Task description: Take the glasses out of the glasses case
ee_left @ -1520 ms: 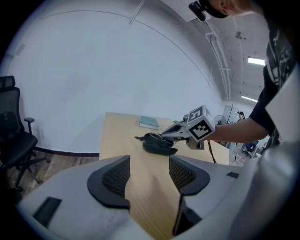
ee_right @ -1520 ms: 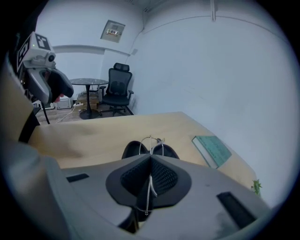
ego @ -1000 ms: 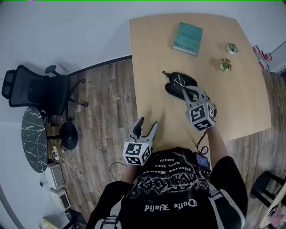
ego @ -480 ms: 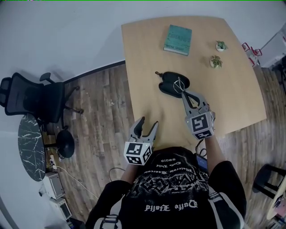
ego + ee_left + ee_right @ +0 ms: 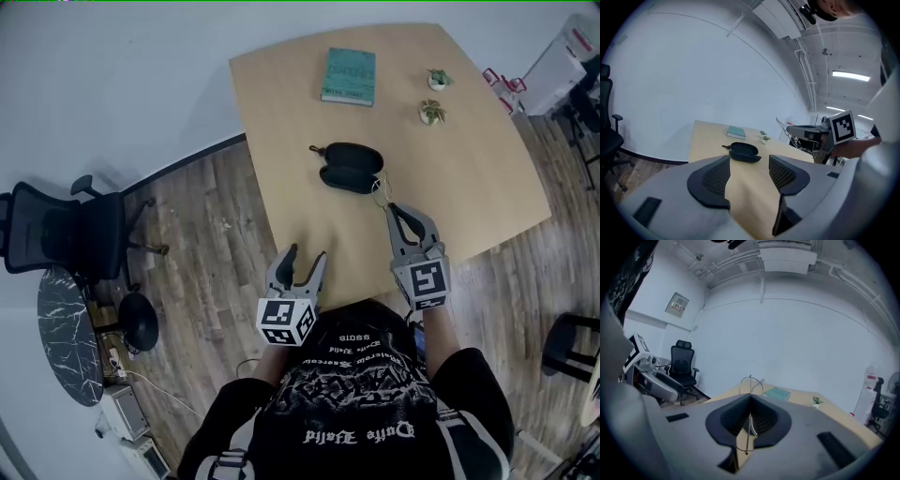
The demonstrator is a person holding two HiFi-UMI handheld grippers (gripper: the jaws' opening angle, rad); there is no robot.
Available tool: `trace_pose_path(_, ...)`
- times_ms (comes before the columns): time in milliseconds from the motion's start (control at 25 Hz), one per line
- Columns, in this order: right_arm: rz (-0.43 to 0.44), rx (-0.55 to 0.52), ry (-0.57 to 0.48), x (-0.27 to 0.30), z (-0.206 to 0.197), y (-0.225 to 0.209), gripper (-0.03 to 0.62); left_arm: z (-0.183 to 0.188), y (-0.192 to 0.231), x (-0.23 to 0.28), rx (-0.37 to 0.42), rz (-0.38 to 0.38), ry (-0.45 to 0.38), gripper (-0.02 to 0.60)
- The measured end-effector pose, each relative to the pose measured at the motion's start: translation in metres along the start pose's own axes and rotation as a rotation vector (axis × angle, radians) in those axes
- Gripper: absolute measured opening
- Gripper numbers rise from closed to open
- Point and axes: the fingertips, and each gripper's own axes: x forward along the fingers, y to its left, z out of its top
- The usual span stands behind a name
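Head view: glasses case (image 5: 350, 168) on wood table (image 5: 469, 178); plank floor (image 5: 206, 239), office chair (image 5: 73, 234).

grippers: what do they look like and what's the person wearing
The left gripper and right gripper are grey and two-pronged, with black mesh-textured pads. Each carries a white cube with black square markers. The shirt is black with white lettering.

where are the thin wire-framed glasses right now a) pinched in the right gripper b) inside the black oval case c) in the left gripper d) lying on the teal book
a: the right gripper has its jaws shut on the thin wire-framed glasses, apart from the black oval case.
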Motion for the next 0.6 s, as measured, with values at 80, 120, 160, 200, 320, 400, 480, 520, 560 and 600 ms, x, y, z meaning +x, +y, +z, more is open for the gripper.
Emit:
trace_pose_path(80,-0.034,0.055,-0.024,-0.011,-0.004,0.001,0.006,0.0,-0.001,-0.002,0.008,-0.015,0.002,0.265)
trace_pose_path(120,-0.049,0.077,-0.034,-0.017,-0.007,0.002,0.006,0.0,-0.001,-0.004,0.012,-0.022,0.002,0.265)
trace_pose_path(160,-0.062,0.094,-0.044,-0.022,-0.01,0.004,0.006,-0.001,-0.002,-0.005,0.017,-0.028,0.003,0.265)
trace_pose_path(200,-0.073,0.108,-0.053,-0.028,-0.013,0.008,0.006,-0.002,-0.002,-0.007,0.023,-0.033,0.005,0.265)
trace_pose_path(320,-0.093,0.164,-0.075,-0.042,-0.023,0.018,0.006,-0.007,-0.003,-0.014,0.041,-0.045,0.014,0.265)
trace_pose_path(400,-0.1,0.223,-0.081,-0.048,-0.032,0.023,0.006,-0.009,-0.002,-0.018,0.055,-0.051,0.017,0.265)
trace_pose_path(480,-0.11,0.268,-0.082,-0.053,-0.041,0.028,0.006,-0.012,0.002,-0.023,0.066,-0.051,0.018,0.265)
trace_pose_path(520,-0.113,0.278,-0.081,-0.055,-0.044,0.032,0.006,-0.013,0.005,-0.027,0.067,-0.048,0.017,0.265)
trace_pose_path(560,-0.111,0.282,-0.077,-0.057,-0.047,0.038,0.006,-0.014,0.009,-0.03,0.066,-0.043,0.017,0.265)
trace_pose_path(600,-0.108,0.282,-0.074,-0.058,-0.05,0.043,0.006,-0.015,0.012,-0.033,0.065,-0.037,0.015,0.265)
